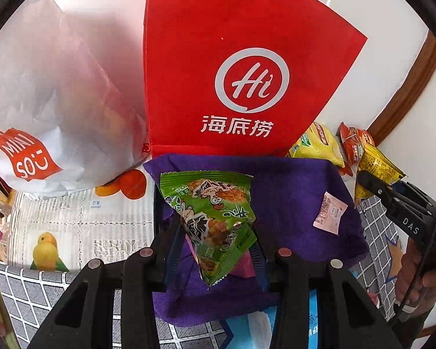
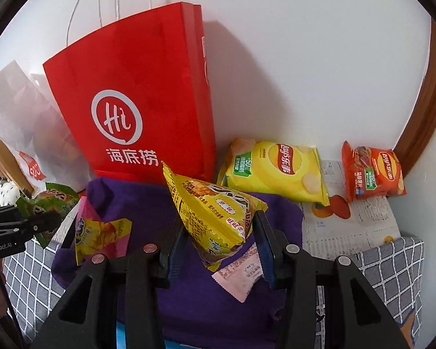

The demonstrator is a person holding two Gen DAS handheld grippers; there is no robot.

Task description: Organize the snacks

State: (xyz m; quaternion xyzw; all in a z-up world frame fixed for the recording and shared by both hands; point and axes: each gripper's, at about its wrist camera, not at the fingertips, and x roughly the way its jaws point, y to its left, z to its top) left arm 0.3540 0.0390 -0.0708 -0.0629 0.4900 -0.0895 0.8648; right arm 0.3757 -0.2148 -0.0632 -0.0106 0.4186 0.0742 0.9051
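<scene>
Green snack packet (image 1: 215, 221) (between left gripper (image 1: 218, 250) fingers)

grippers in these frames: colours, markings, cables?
Both are matte black, with triangular cut-outs, round silver rivets and blue-lined jaws. The left gripper has one red rivet. The right gripper, seen from the left camera, reads "DAS" and trails a black cable.

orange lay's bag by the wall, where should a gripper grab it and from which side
Grip the orange Lay's bag by its upper crimped edge, coming from the front and above. It leans against the wall in the corner, so the back is blocked, and its puffed middle looks likely to slip.
</scene>
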